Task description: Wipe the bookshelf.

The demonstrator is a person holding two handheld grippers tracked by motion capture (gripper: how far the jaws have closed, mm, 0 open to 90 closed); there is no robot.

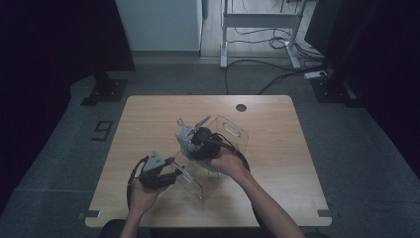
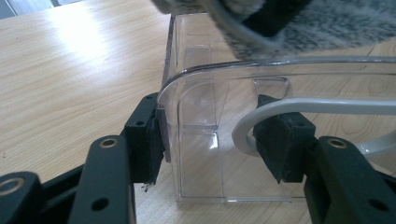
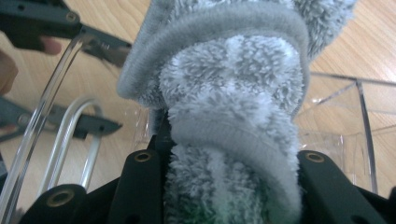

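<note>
- One wooden table [image 1: 148, 119] fills the middle of the room, with a person's forearms coming in over its near edge.
- On it, near the centre, stands a clear plastic bin [image 1: 232, 133] with a cut-out handle in its far wall; up close its rounded rim and see-through wall [image 2: 201, 140] are plain.
- Over the bin, the right gripper [image 1: 190, 131] holds a fluffy grey towel [image 3: 233, 107], bunched up; its jaws are closed onto the cloth, which bulges up thick between them [image 3: 224, 186].
- At the bin's near left corner, the left gripper [image 1: 173, 173] straddles the wall: one black pad [image 2: 149, 140] presses on the outside of the plastic, the other sits inside, so it is clamped on the bin's wall.
- A white cable [image 2: 327, 106] curves past the inner pad.
- Smallest, a round dark hole [image 1: 241, 107] sits near the table's far edge.
</note>
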